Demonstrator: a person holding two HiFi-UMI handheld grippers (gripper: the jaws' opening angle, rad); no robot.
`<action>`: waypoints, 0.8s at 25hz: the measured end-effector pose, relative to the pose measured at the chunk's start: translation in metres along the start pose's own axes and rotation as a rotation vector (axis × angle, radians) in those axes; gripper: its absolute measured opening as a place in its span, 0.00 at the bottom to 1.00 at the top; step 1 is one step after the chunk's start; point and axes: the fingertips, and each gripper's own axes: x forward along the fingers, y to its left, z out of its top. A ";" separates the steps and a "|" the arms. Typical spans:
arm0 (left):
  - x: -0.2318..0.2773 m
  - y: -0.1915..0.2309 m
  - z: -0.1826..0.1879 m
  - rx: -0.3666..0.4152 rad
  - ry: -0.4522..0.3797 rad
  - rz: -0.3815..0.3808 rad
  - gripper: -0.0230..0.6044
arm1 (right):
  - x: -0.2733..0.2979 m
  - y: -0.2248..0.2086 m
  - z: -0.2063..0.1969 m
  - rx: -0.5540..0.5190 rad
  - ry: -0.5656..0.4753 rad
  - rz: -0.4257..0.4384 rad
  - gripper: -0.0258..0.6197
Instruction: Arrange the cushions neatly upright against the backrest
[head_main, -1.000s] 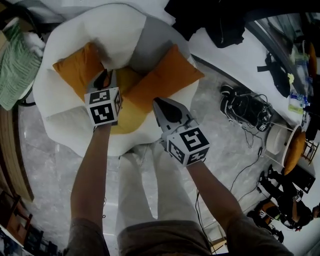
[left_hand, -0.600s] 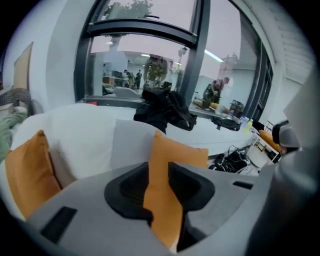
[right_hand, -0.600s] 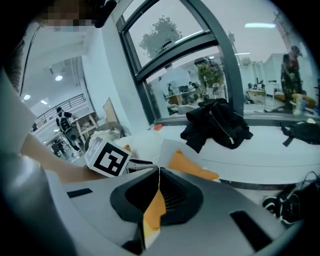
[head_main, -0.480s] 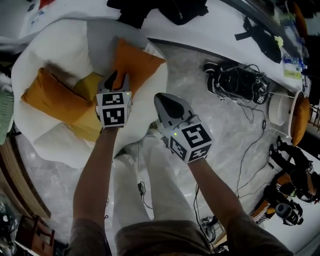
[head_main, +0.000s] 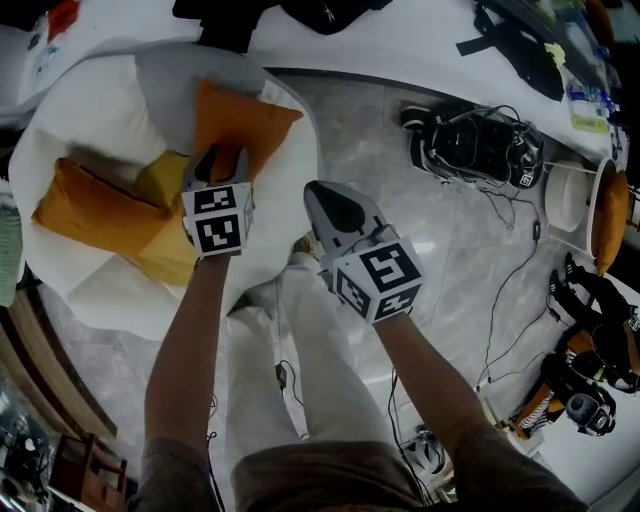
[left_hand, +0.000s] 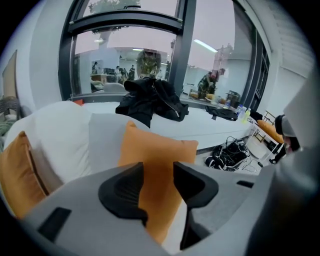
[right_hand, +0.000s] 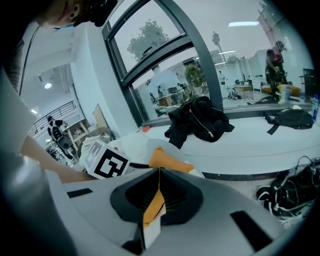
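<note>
We see a white armchair (head_main: 95, 110) with three cushions on it. One orange cushion (head_main: 245, 120) stands tilted at the armchair's right side, leaning back on a grey back pad (head_main: 175, 85) near the far edge. The second orange cushion (head_main: 95, 215) lies along the left side of the seat, and a yellow cushion (head_main: 165, 180) lies in the middle of the seat between the two, partly under our left arm.

Our left gripper (head_main: 222, 158) is over the front right part of the seat, its tips at the lower edge of the leaning orange cushion. Its jaws have just been opening and now stand apart. In the left gripper view the cushion shows through the gap, and the pads do not press on it.

Our right gripper (head_main: 318, 195) is just beside the armchair's right rim, above the marble floor (head_main: 400, 180). Its jaws are together with nothing held.

A black jacket (left_hand: 150, 100) lies on the white ledge (left_hand: 215, 130) behind the armchair
</note>
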 end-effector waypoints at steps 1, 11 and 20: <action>0.002 0.000 -0.003 0.006 0.003 0.007 0.33 | 0.002 -0.001 -0.001 0.003 0.002 0.004 0.07; 0.013 0.000 -0.005 0.040 -0.058 0.066 0.33 | 0.020 -0.008 -0.014 -0.001 0.026 0.032 0.07; 0.020 0.004 -0.007 -0.123 0.003 0.035 0.13 | 0.021 -0.013 -0.014 0.004 0.039 0.040 0.07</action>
